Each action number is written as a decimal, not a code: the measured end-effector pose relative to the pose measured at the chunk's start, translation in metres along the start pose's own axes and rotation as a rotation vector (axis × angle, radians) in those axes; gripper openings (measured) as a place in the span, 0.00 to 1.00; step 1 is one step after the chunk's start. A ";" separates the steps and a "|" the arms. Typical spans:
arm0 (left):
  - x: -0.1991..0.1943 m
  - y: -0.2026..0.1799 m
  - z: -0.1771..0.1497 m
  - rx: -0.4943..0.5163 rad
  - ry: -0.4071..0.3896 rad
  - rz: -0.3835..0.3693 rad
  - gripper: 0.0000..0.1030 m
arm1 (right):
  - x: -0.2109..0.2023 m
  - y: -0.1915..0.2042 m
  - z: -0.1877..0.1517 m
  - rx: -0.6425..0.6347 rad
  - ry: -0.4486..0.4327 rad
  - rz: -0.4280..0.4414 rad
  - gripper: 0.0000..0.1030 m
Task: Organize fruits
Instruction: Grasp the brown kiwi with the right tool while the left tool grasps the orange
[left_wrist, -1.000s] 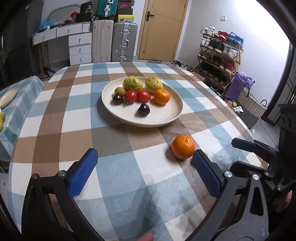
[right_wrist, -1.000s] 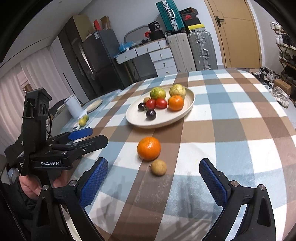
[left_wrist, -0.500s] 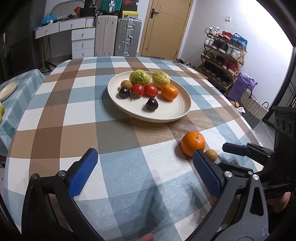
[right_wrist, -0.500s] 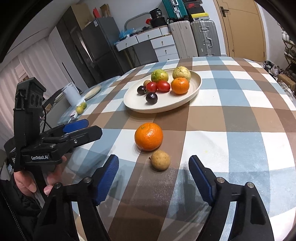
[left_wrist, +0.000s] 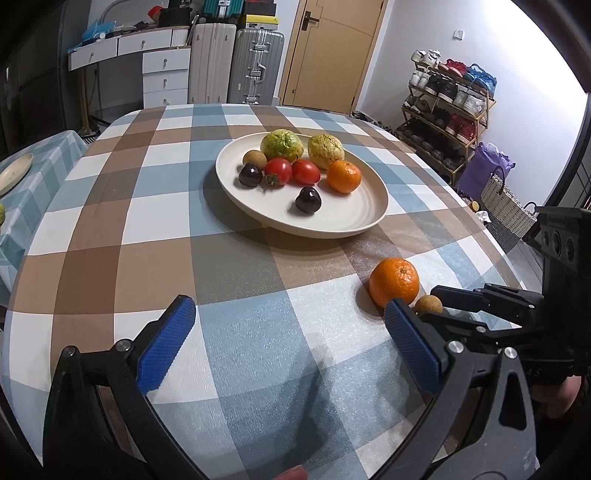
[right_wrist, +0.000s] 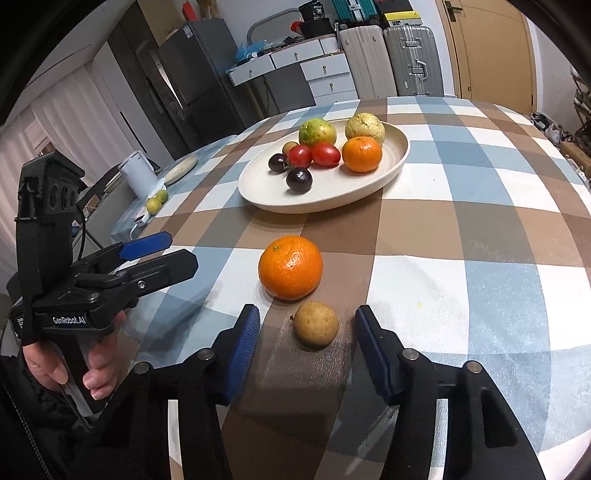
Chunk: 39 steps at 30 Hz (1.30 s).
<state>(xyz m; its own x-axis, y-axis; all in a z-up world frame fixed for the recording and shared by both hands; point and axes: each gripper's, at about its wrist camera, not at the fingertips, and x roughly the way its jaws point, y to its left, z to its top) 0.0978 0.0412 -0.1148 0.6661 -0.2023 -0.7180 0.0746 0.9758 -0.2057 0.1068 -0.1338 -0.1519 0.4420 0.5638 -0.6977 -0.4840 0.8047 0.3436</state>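
A cream plate holds several fruits: two green-yellow ones, two tomatoes, an orange and dark plums. On the checked cloth in front of it lie a loose orange and a small brown fruit. My right gripper straddles the brown fruit. Its jaws are closing, with a gap still showing on each side of the fruit. My left gripper stands wide open over bare cloth, left of the orange, with nothing between its fingers.
A side table at the left carries a small plate, a white jug and a green fruit. Beyond the round table's right edge stand a shoe rack and a woven basket. Suitcases line the back wall.
The right gripper's jaws have narrowed a lot and it has come forward and down, so the small brown fruit now sits between its pads. The left gripper has stayed about where it was, still open.
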 end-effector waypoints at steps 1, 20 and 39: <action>0.001 0.000 0.000 0.001 0.001 0.000 0.99 | 0.002 -0.001 0.000 0.000 0.002 -0.008 0.49; 0.001 -0.013 0.001 0.035 0.014 0.013 0.99 | -0.016 -0.005 -0.002 0.007 -0.050 0.000 0.25; 0.033 -0.064 0.013 0.113 0.070 -0.029 0.99 | -0.057 -0.045 -0.013 0.092 -0.171 0.022 0.25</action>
<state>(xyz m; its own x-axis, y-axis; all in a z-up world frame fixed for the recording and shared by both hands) 0.1248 -0.0264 -0.1168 0.6089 -0.2317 -0.7586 0.1788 0.9719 -0.1534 0.0933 -0.2044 -0.1353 0.5574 0.5987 -0.5752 -0.4272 0.8009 0.4196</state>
